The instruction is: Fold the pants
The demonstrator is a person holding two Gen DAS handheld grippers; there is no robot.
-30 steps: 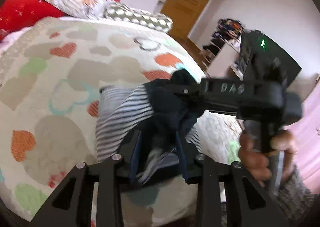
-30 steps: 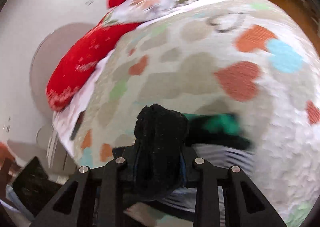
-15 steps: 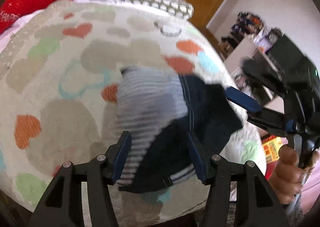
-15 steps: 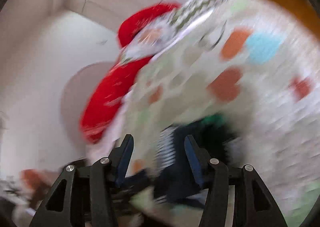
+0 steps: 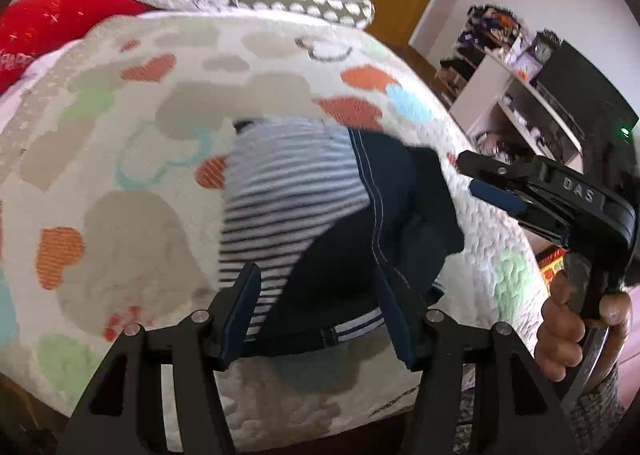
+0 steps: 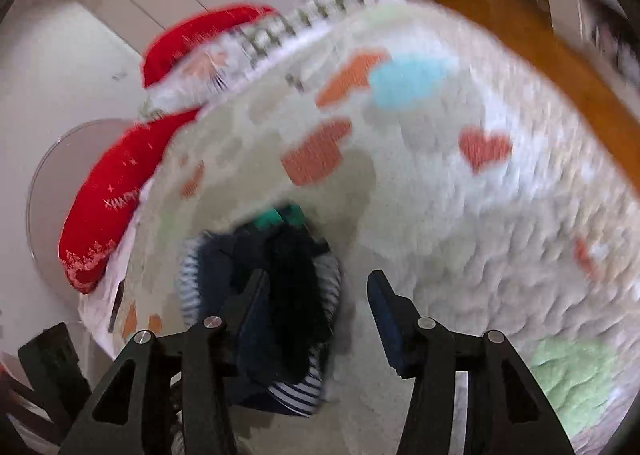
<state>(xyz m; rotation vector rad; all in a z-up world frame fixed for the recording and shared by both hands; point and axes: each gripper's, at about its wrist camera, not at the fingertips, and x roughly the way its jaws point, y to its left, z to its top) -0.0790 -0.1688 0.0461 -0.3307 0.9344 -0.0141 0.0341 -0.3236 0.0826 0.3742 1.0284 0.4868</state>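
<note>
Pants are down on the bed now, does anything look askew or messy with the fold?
Yes: the pants lie in a lumpy bundle on the bedspread, striped side partly exposed and the dark flap crossing diagonally, edges unaligned.

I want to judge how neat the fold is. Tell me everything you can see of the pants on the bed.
The pants lie bunched in a compact heap on the heart-print bedspread. They look like soft knit: one part navy with pale stitched seams, another striped in white and dark, with a striped band at the near edge. The left gripper straddles the near edge with its jaws apart; whether its fingers touch the cloth is unclear. The right gripper is open beside them.
</note>
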